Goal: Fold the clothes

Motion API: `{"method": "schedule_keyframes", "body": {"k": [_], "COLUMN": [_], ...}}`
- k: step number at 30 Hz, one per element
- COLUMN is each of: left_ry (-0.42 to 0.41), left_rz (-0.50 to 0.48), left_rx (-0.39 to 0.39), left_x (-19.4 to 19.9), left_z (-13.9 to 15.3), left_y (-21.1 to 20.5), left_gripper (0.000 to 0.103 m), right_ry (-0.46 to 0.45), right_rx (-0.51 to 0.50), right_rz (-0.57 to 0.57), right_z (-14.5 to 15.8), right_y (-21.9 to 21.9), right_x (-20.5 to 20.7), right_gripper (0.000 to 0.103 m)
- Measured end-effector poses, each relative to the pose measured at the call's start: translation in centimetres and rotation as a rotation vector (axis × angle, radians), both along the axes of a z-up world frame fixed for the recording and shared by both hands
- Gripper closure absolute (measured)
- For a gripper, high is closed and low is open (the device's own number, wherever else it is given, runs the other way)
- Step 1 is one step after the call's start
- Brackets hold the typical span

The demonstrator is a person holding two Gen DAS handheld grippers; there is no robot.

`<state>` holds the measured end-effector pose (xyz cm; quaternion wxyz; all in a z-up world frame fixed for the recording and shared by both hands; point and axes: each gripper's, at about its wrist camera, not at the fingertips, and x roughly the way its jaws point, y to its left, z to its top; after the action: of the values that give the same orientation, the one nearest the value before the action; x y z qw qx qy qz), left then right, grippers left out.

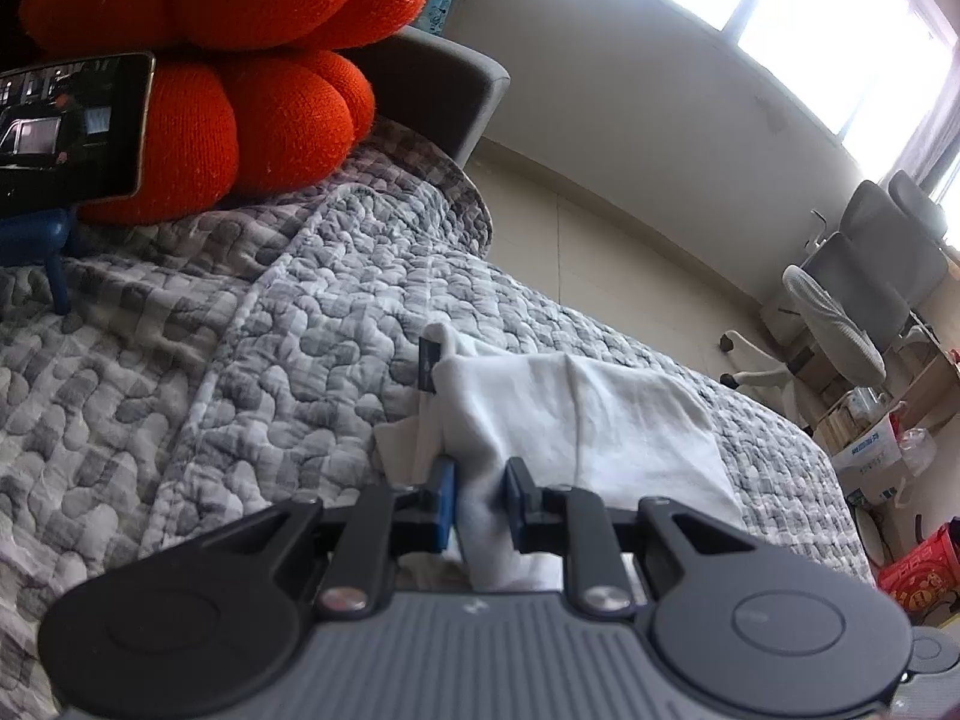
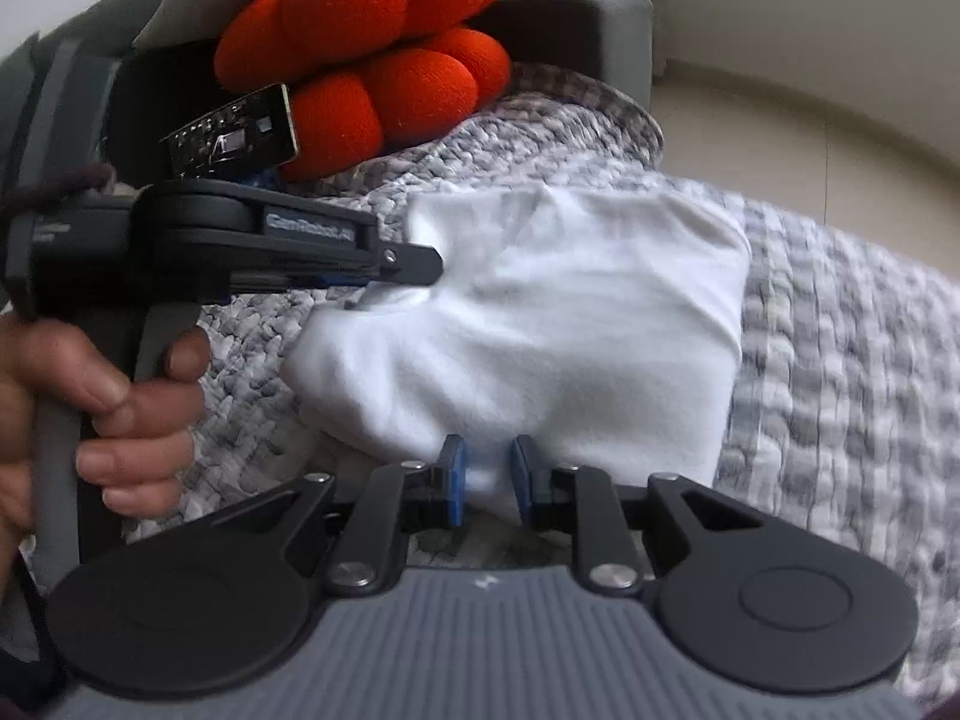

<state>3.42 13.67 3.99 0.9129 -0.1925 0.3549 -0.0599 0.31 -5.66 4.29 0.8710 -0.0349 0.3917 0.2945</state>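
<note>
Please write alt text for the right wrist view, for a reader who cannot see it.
A folded white garment lies on a grey quilted bedcover, with the right gripper around its near edge and the left gripper, held by a hand, at its far left corner. An orange knotted cushion sits behind.

- Behind the white garment (image 2: pixel 540 324), the orange cushion (image 2: pixel 384 54) and propped phone (image 2: pixel 231 132) block passage.
- Right of the garment, the quilted bed (image 2: pixel 840 360) lies open.
</note>
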Motion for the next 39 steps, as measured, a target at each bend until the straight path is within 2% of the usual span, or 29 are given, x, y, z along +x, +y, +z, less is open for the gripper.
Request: {"method": "schedule_keyframes", "body": {"k": [5, 9, 12, 15, 20, 24, 27, 29, 32, 36, 39], "left_ry": [0.000, 0.003, 0.004, 0.004, 0.006, 0.007, 0.007, 0.007, 0.008, 0.009, 0.008], "left_rz": [-0.002, -0.003, -0.005, -0.007, -0.008, -0.009, -0.009, -0.010, -0.011, -0.012, -0.012], "left_rx": [0.000, -0.011, -0.011, -0.010, -0.022, -0.021, -0.020, -0.019, -0.018, -0.017, -0.015], "left_x": [0.1, 0.1, 0.1, 0.1, 0.1, 0.1, 0.1, 0.1, 0.1, 0.2, 0.2], "left_z": [0.0, 0.0, 0.0, 0.0, 0.0, 0.0, 0.0, 0.0, 0.0, 0.0, -0.1], "left_y": [0.1, 0.2, 0.2, 0.3, 0.4, 0.5, 0.5, 0.5, 0.5, 0.5, 0.5], "left_gripper": [0.083, 0.083, 0.083, 0.083, 0.083, 0.083, 0.083, 0.083, 0.083, 0.083, 0.083], "right_ry": [-0.083, -0.103, -0.046, -0.042, -0.025, -0.099, -0.083, -0.043, -0.068, -0.105, -0.116], "right_rx": [0.072, 0.069, -0.014, -0.091, 0.023, 0.106, 0.050, -0.034, -0.092, -0.006, 0.066], "right_rz": [0.060, 0.123, 0.151, 0.165, 0.145, 0.149, 0.167, 0.180, 0.195, 0.186, 0.124], "right_z": [1.3, 1.2, -0.3, -1.6, 0.0, 1.7, 1.0, -0.5, -1.0, 0.7, 1.7], "right_y": [0.5, 2.5, 4.4, 5.9, 4.1, 2.7, 3.5, 4.7, 5.5, 3.5, 0.9], "right_x": [-1.1, -1.4, -1.1, -1.1, -0.7, -1.1, -0.9, -0.6, -1.2, -1.9, -1.2], "right_gripper": [0.080, 0.080, 0.080, 0.079, 0.079, 0.080, 0.080, 0.082, 0.081, 0.081, 0.076]}}
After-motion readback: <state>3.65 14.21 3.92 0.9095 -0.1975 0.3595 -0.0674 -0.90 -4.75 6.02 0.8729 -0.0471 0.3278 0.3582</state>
